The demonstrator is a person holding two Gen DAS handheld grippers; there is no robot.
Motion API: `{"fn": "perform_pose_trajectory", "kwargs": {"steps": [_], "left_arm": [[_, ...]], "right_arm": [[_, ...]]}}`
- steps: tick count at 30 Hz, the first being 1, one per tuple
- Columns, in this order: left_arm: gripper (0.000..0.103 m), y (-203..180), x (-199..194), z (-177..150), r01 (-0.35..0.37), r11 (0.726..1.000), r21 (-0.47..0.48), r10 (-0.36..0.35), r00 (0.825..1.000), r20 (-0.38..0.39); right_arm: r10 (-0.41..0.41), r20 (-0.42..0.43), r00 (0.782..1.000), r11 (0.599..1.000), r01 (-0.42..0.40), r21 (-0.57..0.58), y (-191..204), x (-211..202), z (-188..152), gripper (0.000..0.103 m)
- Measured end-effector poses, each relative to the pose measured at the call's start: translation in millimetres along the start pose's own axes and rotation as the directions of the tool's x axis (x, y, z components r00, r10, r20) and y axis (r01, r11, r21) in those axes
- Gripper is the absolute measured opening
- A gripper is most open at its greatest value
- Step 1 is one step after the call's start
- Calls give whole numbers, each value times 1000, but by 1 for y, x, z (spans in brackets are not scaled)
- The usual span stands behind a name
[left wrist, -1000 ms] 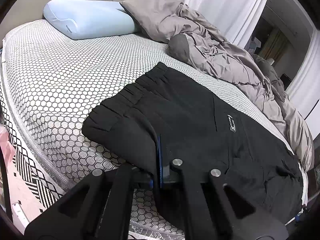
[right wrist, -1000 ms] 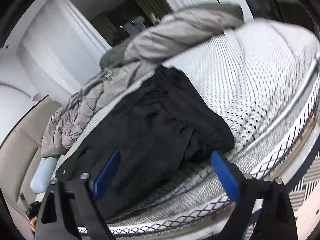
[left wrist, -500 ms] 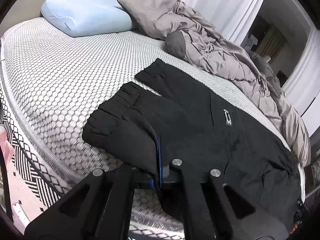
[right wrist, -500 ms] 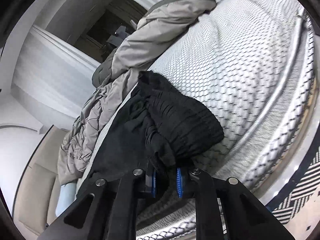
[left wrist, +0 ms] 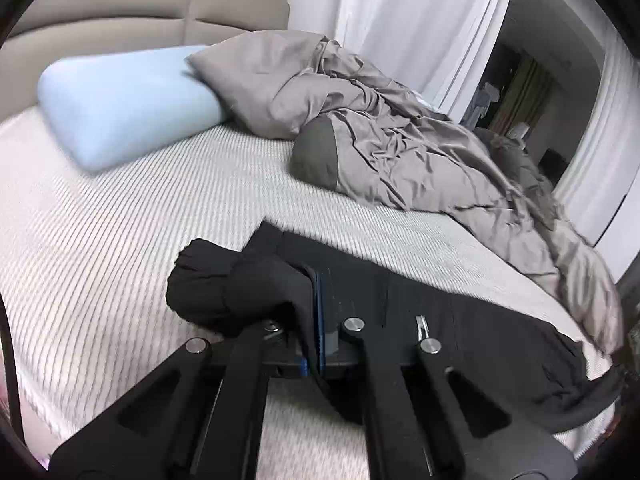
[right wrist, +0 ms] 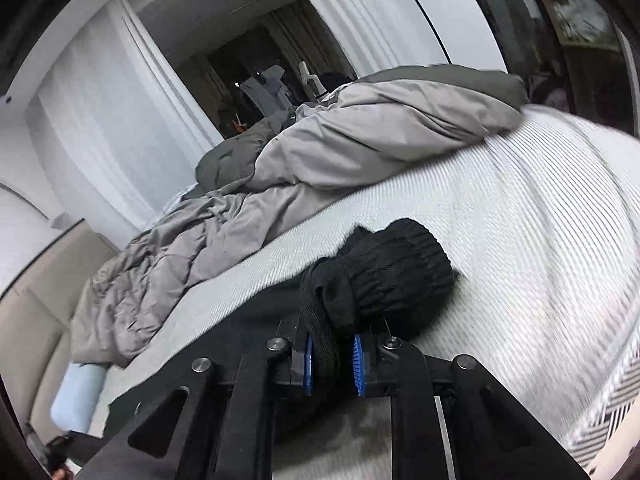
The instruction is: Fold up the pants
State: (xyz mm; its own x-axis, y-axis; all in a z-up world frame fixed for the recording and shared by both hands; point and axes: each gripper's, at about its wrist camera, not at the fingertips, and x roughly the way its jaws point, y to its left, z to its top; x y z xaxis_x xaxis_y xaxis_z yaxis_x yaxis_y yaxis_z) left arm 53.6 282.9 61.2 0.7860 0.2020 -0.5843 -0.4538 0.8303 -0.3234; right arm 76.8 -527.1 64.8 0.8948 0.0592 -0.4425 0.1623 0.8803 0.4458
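Note:
The black pants (left wrist: 460, 320) lie stretched across the white bed (left wrist: 120, 220). My left gripper (left wrist: 316, 336) is shut on their bunched waistband end (left wrist: 224, 284), lifted a little off the sheet. In the right wrist view my right gripper (right wrist: 332, 364) is shut on the other end, a bunched ribbed cuff (right wrist: 392, 272), with the rest of the pants (right wrist: 224, 340) trailing left over the bed (right wrist: 520, 220).
A crumpled grey duvet (left wrist: 400, 140) lies along the far side of the bed; it also shows in the right wrist view (right wrist: 320, 148). A light blue pillow (left wrist: 120, 100) rests by the beige headboard (left wrist: 140, 4). White curtains (left wrist: 400, 20) hang behind.
The right gripper closed on the cuff end of the pants. Both grippers have lifted and moved forward over the bed, bunching the fabric they hold.

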Motion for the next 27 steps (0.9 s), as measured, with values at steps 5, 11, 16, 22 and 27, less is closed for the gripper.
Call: {"fn": "perform_pose_trajectory", "kwargs": {"steps": [5,11,16,22,27], "left_arm": [[10,-32,98,50,-58,997,53,62,995,-76],[39,-29,164,57,-36,999,29,41,977,-211],[75,-25,129,45,-53,998,30,57,988,-146],[76,-3,88,6,-9,996,-90,-6,986,-168],[51,11,117,-36,33,979,-200,-93,950,-299]], "right_arm": [[-94,-45,995,995,92,-36,41,99,50,17],[-247,-96,964,968,241,-68,55,188,67,63],[-165,-67,984,979,155,-133,64,157,37,84],[-44,-101,994,991,30,-134,79,115,5,87],[30,-133,991,998,-38,-59,71,86,-32,89]]}}
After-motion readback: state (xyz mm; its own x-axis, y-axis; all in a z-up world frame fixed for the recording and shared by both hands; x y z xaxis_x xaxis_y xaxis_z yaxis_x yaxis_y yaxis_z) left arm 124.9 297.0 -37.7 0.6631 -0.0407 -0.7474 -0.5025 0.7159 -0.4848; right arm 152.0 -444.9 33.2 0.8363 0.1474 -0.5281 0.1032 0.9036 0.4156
